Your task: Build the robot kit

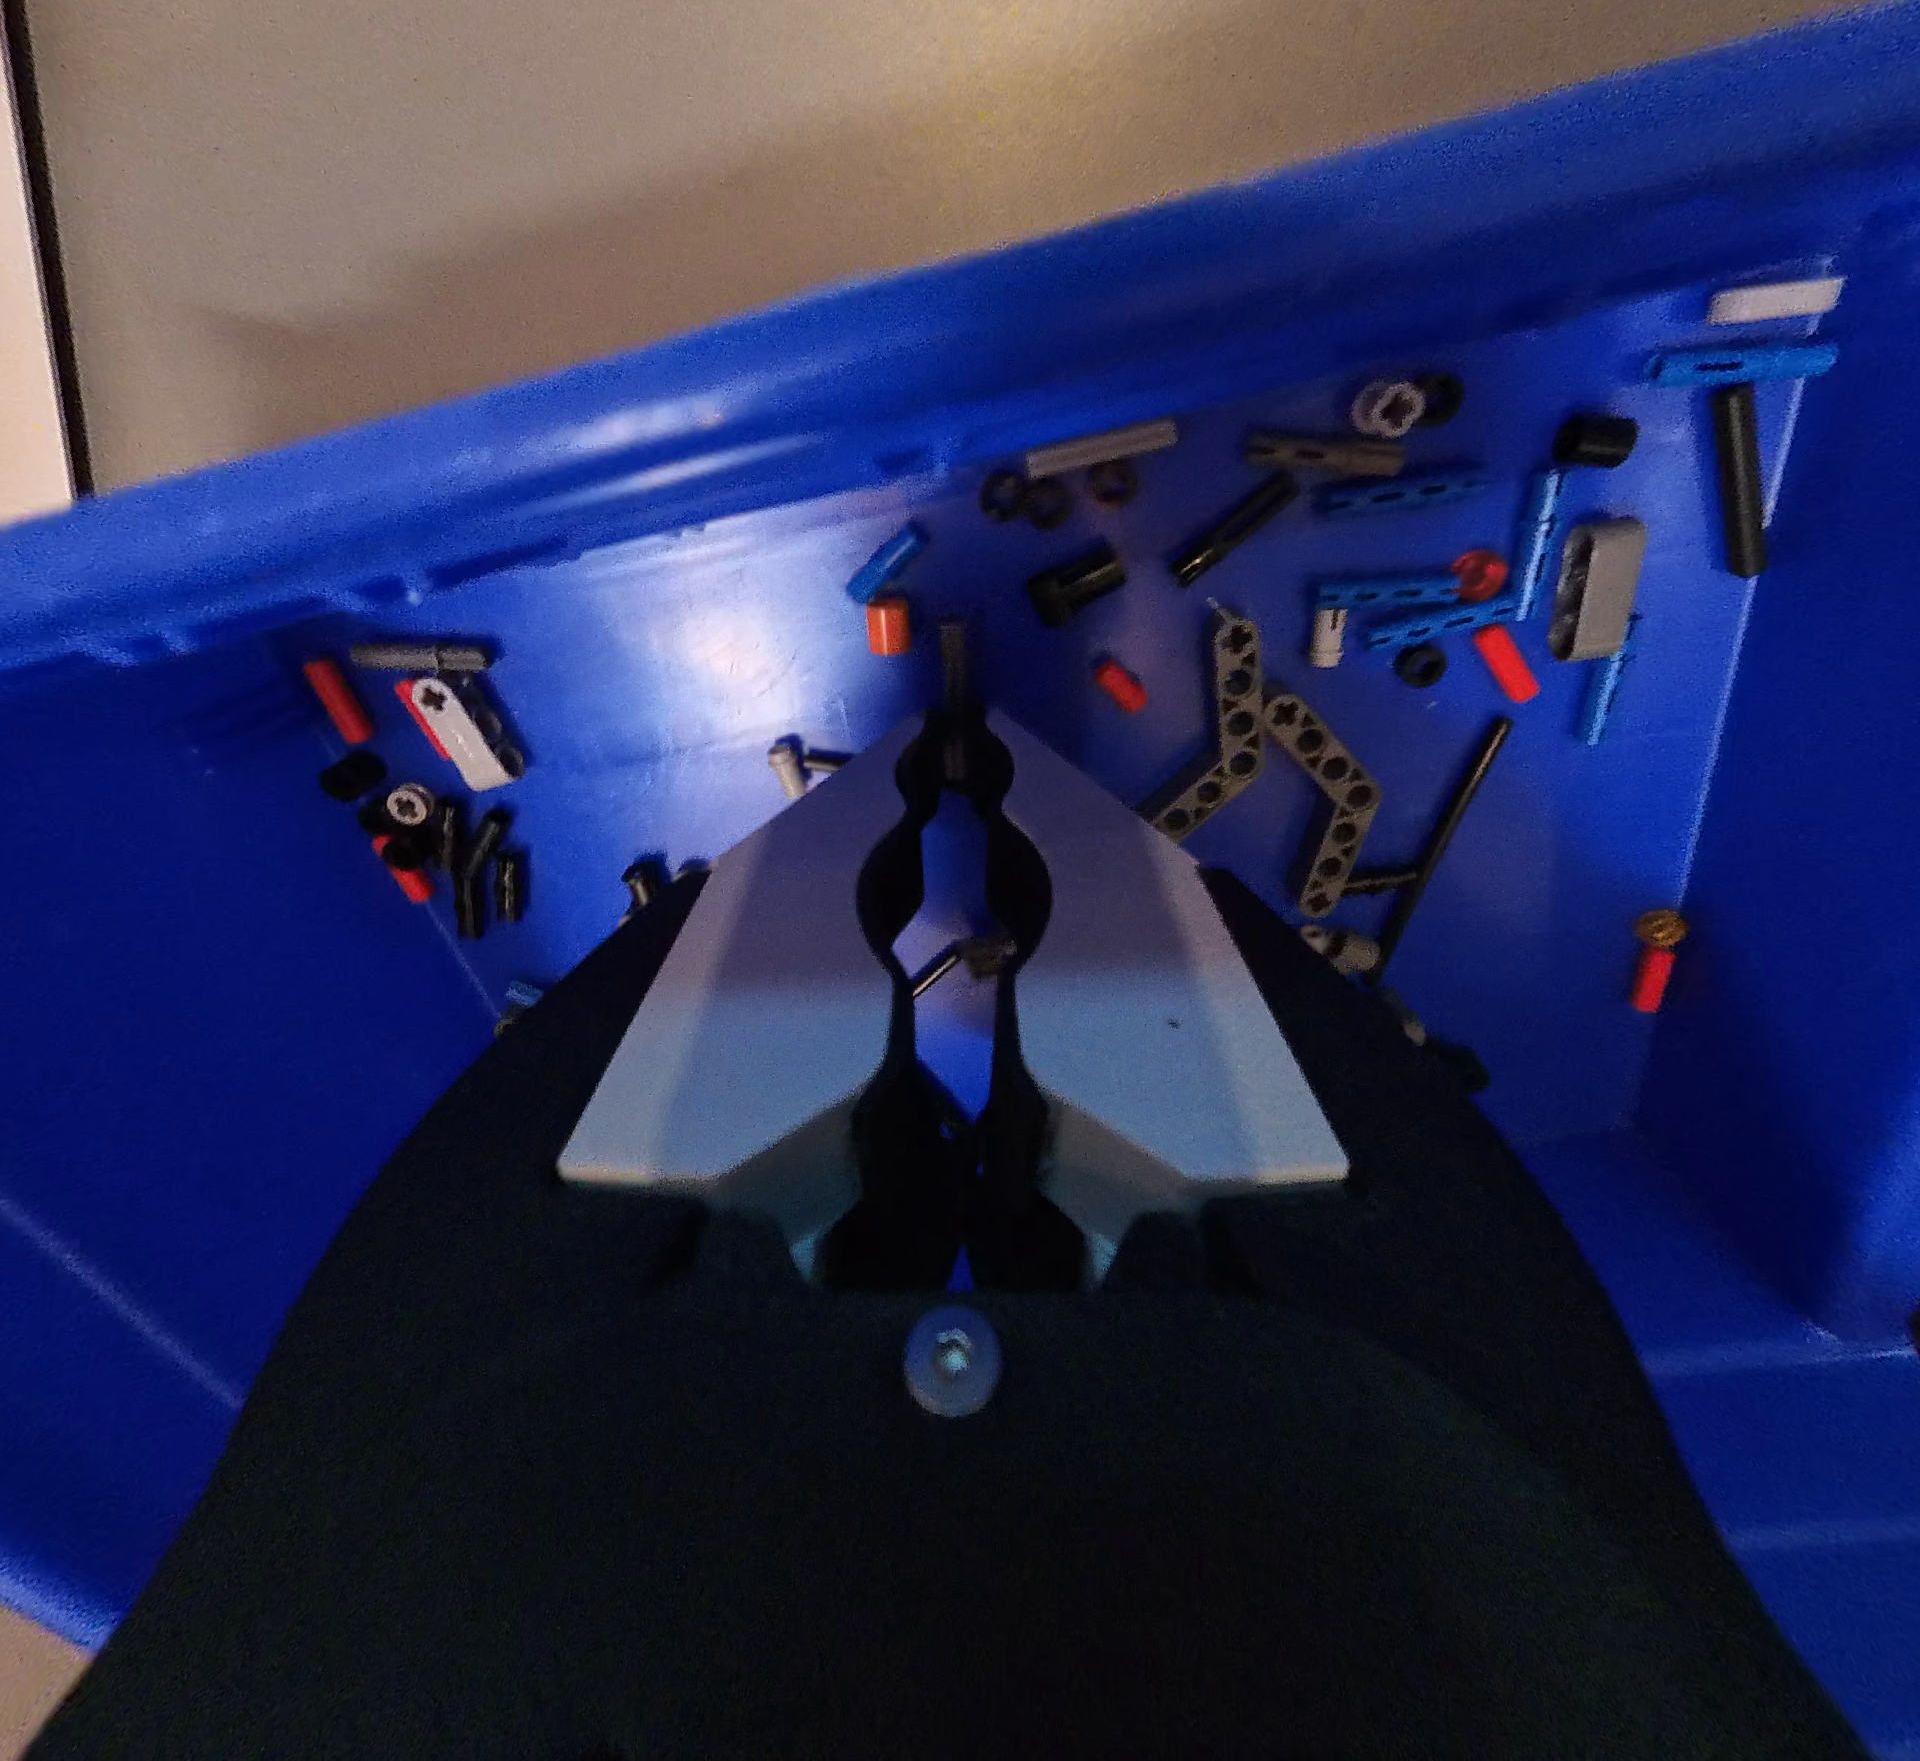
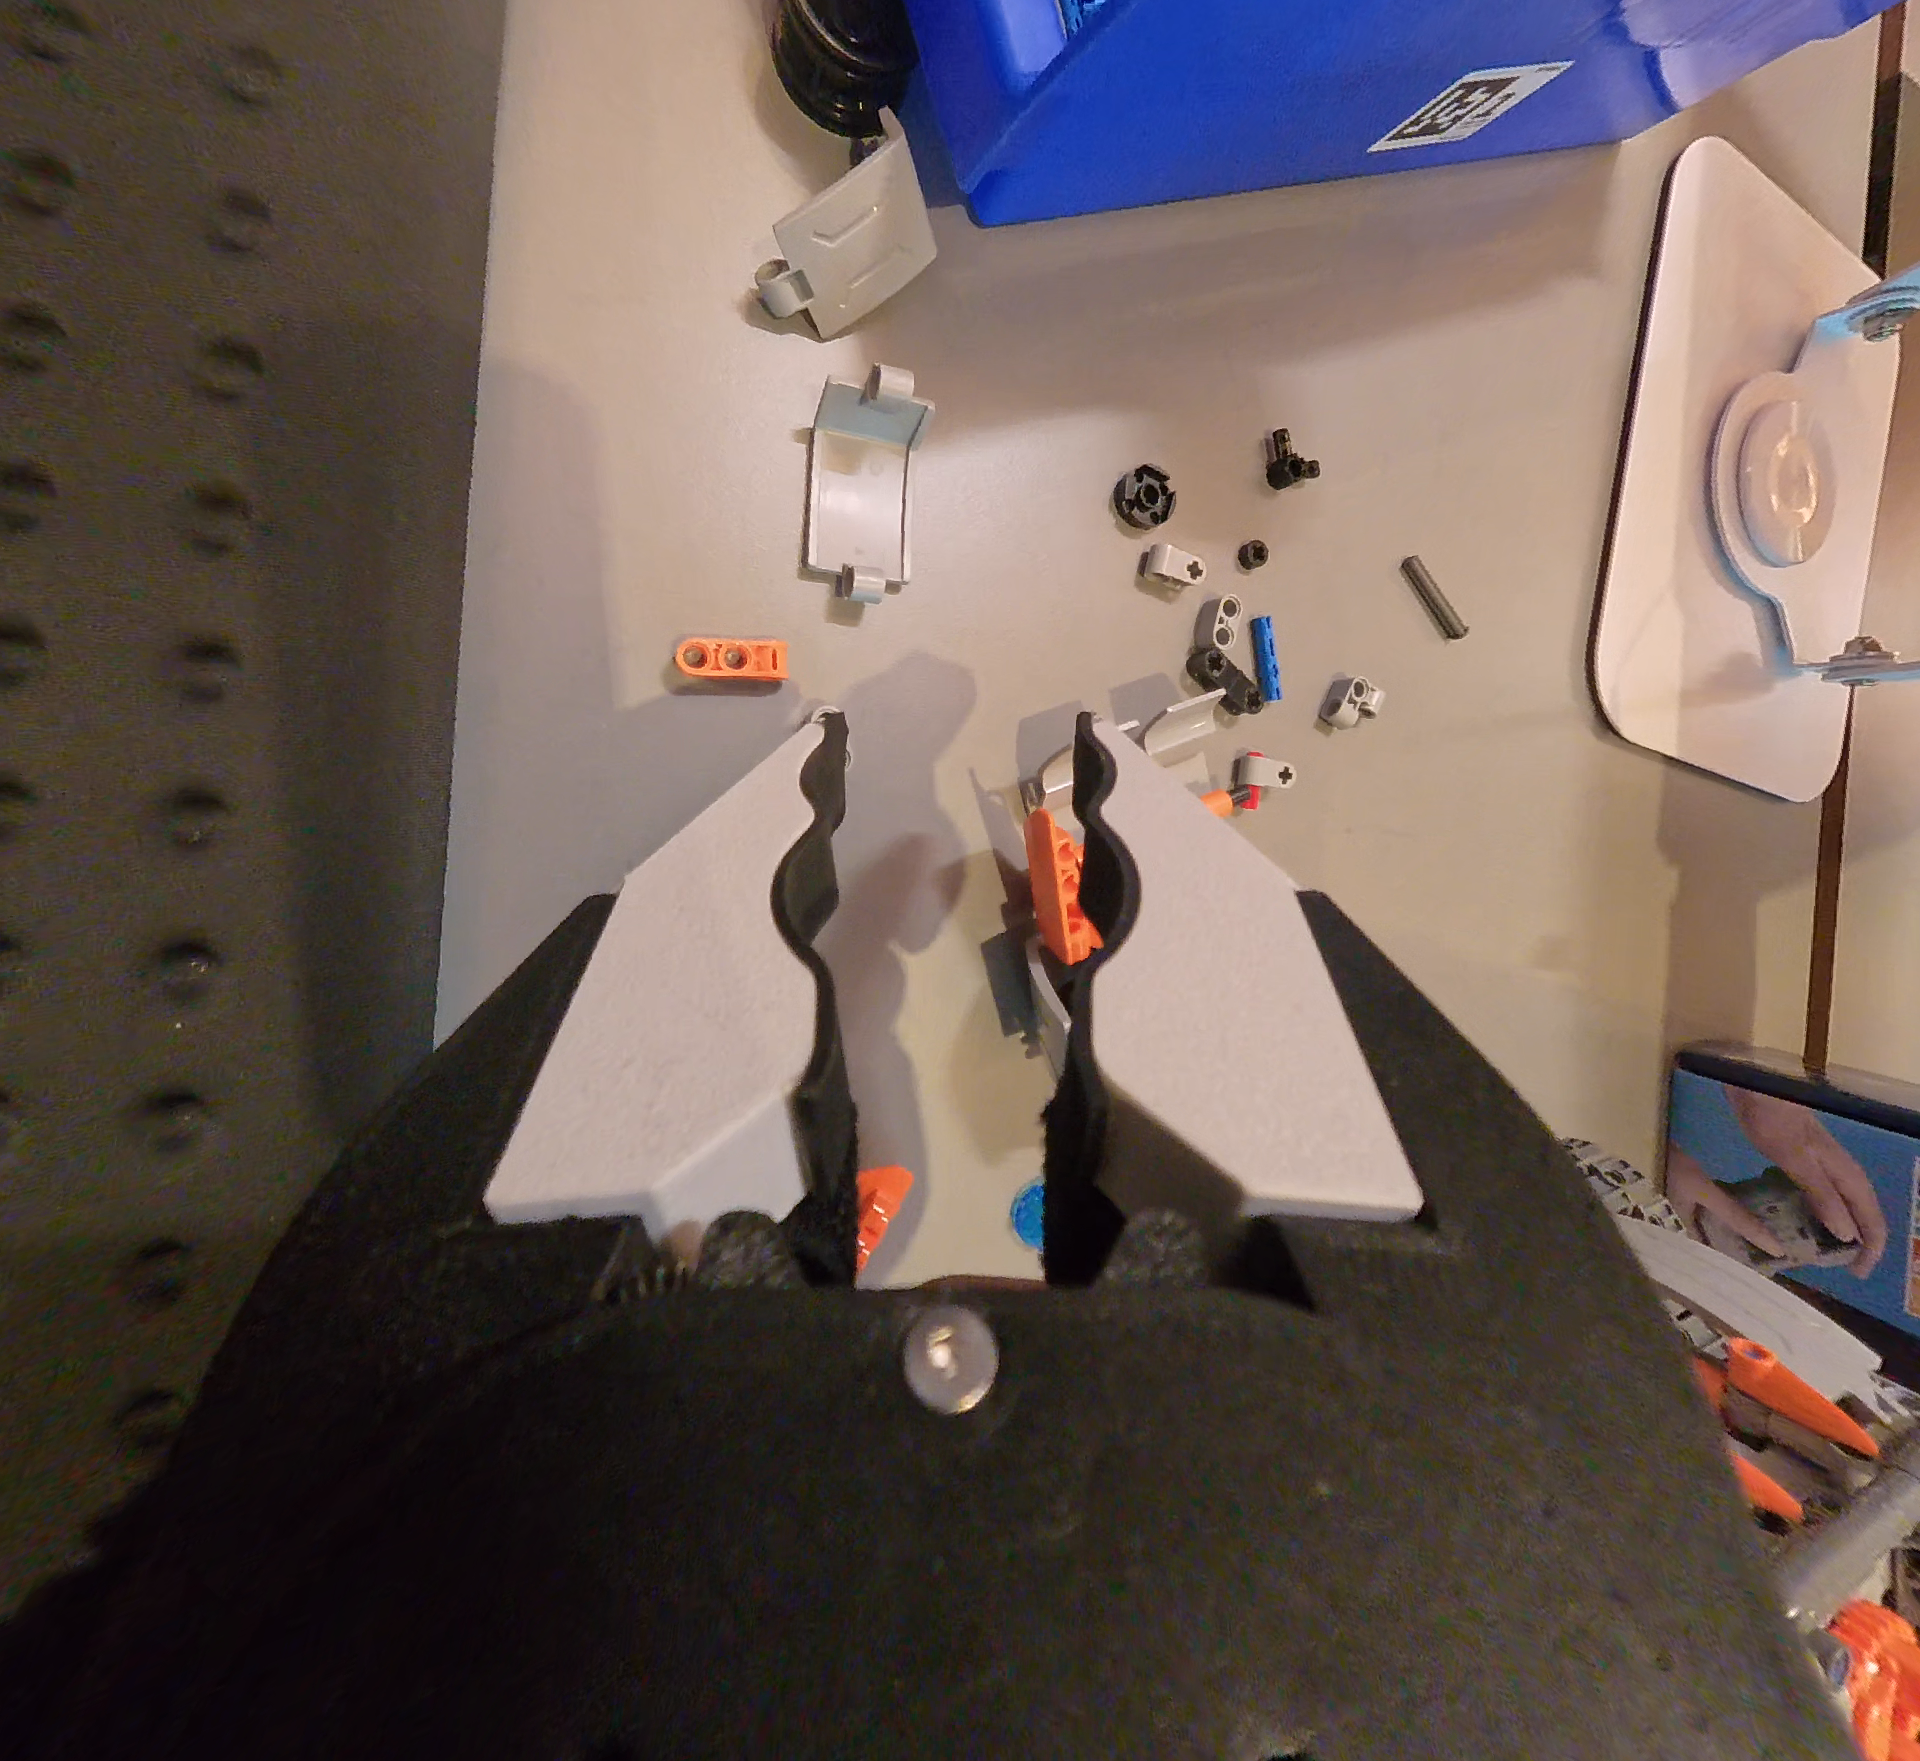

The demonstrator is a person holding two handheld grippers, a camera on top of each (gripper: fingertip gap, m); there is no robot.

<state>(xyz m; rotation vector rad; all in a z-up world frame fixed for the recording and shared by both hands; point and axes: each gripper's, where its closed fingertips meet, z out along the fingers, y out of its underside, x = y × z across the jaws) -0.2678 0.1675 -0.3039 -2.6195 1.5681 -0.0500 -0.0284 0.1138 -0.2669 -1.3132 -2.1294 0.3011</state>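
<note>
From my remote seat, the biggest thing was the blue bin (image 1: 1143, 340), which the left wrist view looked straight into; its floor was strewn with loose building pieces, among them a bent dark grey perforated beam (image 1: 1247, 755) and several red pins and blue beams. My left gripper (image 1: 954, 735) was inside that bin with its jaws nearly together, pinching a short black pin (image 1: 952, 672) that stuck out past the tips. In the right wrist view the pale table (image 2: 1143, 340) carried 2 curved grey panels (image 2: 860, 485) below the bin's corner, an orange connector (image 2: 730, 658) off to the left, and a scatter of small grey, black and blue parts (image 2: 1231, 662) to the right. My right gripper (image 2: 958, 735) hovered over the table with jaws spread wide, holding nothing; an orange beam (image 2: 1055, 885) on a partly built assembly lay just beside its right finger. I judged sorting or assembly only partly done, with many pieces loose.
</note>
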